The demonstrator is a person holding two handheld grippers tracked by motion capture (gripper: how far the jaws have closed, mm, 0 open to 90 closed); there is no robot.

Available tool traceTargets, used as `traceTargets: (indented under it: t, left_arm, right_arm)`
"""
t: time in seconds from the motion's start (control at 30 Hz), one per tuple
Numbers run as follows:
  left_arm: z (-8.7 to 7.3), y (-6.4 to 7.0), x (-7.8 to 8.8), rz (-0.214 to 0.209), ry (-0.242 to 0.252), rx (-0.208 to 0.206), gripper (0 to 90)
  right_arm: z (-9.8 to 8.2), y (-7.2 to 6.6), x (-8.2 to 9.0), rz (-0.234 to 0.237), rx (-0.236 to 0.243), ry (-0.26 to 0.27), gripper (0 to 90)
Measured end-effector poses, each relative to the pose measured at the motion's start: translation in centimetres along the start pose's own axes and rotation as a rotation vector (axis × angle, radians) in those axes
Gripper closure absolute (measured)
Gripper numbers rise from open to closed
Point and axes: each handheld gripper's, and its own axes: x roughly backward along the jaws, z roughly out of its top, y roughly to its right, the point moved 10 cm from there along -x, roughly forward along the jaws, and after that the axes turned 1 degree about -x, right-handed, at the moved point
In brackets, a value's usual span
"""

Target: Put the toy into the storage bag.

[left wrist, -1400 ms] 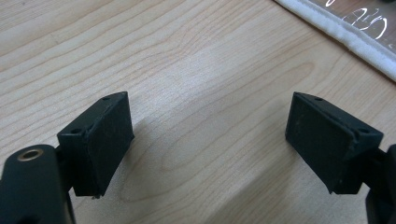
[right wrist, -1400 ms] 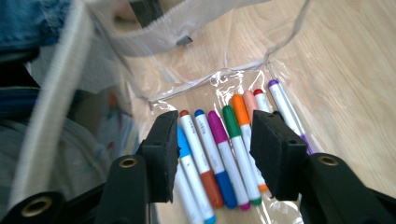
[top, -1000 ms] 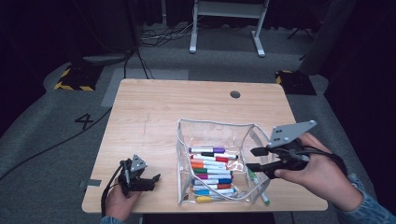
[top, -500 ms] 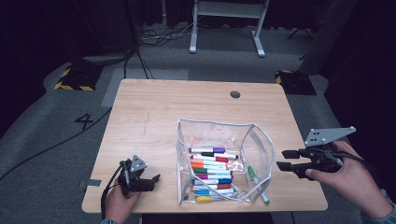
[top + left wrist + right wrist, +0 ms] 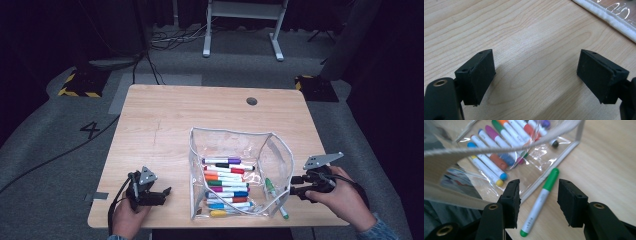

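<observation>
the right gripper [image 5: 537, 202] is spread open with nothing between its pads but air; its jaws straddle a green marker [image 5: 540, 201] lying on the table, one pad on each side, neither touching it as far as the right gripper view shows. in the high view this right gripper [image 5: 296, 189] sits at the table's near right edge, held in the right hand [image 5: 340, 197].

the green marker [image 5: 274, 196] lies flat just outside the right wall of a clear pouch [image 5: 278, 150], close beside its edge. its long axis runs roughly from the table's near edge toward the far side, the green cap at the far end.

inside the clear pouch a row of markers [image 5: 227, 186] lies crosswise, side by side.

the left gripper [image 5: 535, 75] is also wide open and empty, hovering low over bare wood, with the pouch's white edge at the top right corner of its view. the left hand [image 5: 126, 220] holds it near the near left corner.

the wooden table [image 5: 165, 115] stands on a grey floor [image 5: 60, 150] in a dark room.
</observation>
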Motion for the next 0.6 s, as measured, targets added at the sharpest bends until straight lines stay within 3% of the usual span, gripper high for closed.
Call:
traceTargets:
  t: [0.1, 0.4, 0.5, 0.6]
  left_arm:
    - [0.0, 0.0, 0.0, 0.000, 0.000, 0.000, 15.1]
    - [0.1, 0.0, -0.1, 0.000, 0.002, 0.010, 15.1]
    - [0.1, 0.0, -0.1, 0.000, 0.002, 0.010, 15.1]
    - [0.1, 0.0, -0.1, 0.000, 0.002, 0.010, 15.2]
  right_arm:
    - [-0.9, -0.5, -1.7, 0.042, -0.015, 0.000, 52.4]
    - [-3.7, 0.2, -5.4, 0.006, -0.018, -0.040, 53.7]
    - [-4.1, 0.3, -6.4, 0.021, -0.007, -0.046, 54.6]
    - [-4.5, 1.1, -7.4, -0.009, 0.002, -0.061, 59.5]
